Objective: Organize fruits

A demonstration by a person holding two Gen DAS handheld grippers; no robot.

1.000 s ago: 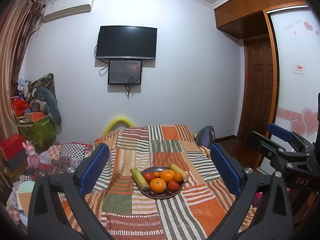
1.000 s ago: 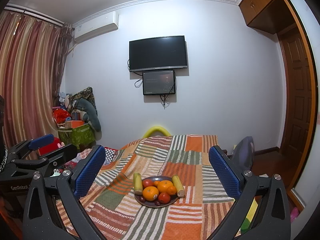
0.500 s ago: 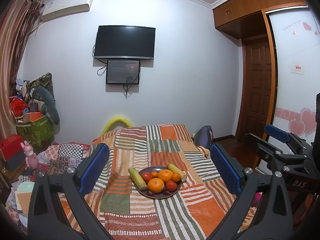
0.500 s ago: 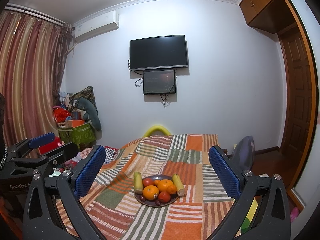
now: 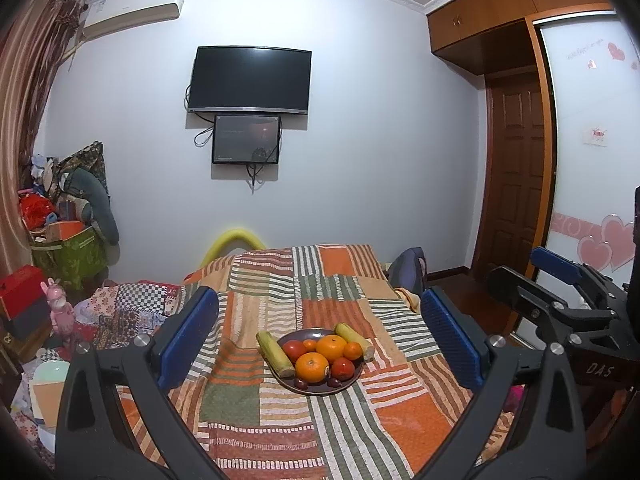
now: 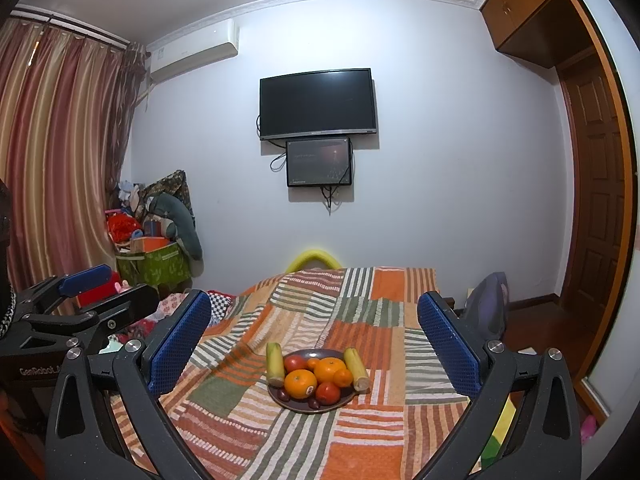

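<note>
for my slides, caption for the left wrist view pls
Open left claw faces a plate of fruit on a patchwork cloth.

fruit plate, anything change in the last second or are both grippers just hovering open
Barely. The left gripper drifted slightly, so the plate sits a touch left of and lower than before in its view; the right gripper view is almost unchanged. Nothing was grasped or released. Both grippers stay open, and the oranges, tomatoes and corn lie as before.

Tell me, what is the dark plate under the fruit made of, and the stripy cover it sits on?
The plate looks like glazed ceramic or maybe metal: dark grey-brown, smooth, with a faint sheen along its rim; from this far I cannot settle which. The cover looks like woven cloth, matte and slightly nubby, with folds where it drapes over the edges.
</note>
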